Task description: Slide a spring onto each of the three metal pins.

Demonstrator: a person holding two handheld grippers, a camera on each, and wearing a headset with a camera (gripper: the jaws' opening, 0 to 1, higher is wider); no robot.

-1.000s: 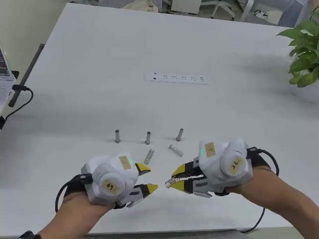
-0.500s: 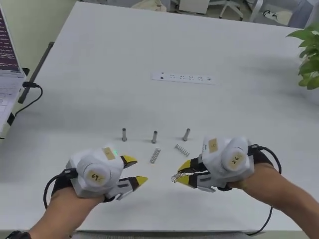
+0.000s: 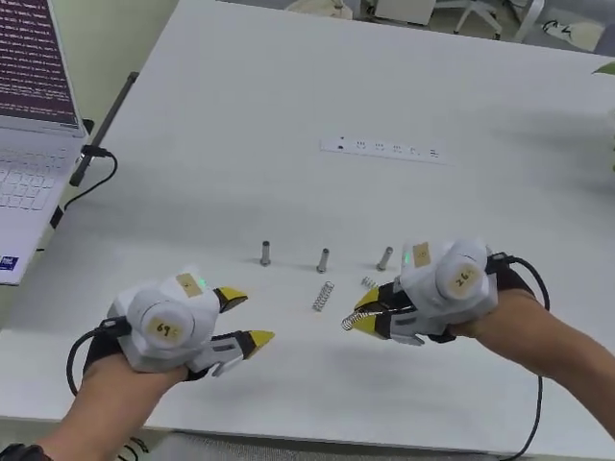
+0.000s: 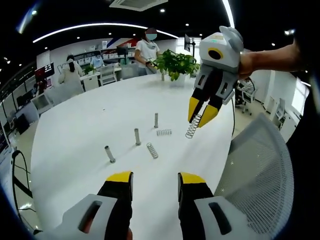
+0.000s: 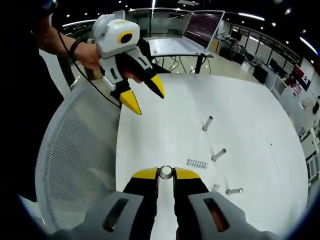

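Three short metal pins (image 3: 265, 254), (image 3: 323, 259), (image 3: 384, 257) stand in a row on the white table (image 3: 288, 115). My right gripper (image 3: 363, 312) hovers just in front of the right pin, shut on a spring (image 3: 352, 320) whose ring end shows between its jaws (image 5: 165, 172). A loose spring (image 3: 323, 295) lies before the middle pin. Another spring (image 3: 369, 281) lies partly hidden by the right gripper. My left gripper (image 3: 245, 317) is open and holds nothing, low and left of the pins. The left gripper view shows the pins (image 4: 136, 136) and the held spring (image 4: 192, 126).
A white power strip (image 3: 377, 149) lies farther back on the table. An open laptop (image 3: 29, 96) with a black cable (image 3: 91, 173) sits at the left edge. A potted plant (image 4: 175, 62) stands at the far end. A mesh chair (image 4: 260, 165) is near the front edge.
The head camera has swung left. My left gripper has drawn away to the left, still open. My right gripper has carried its spring closer to the pins.
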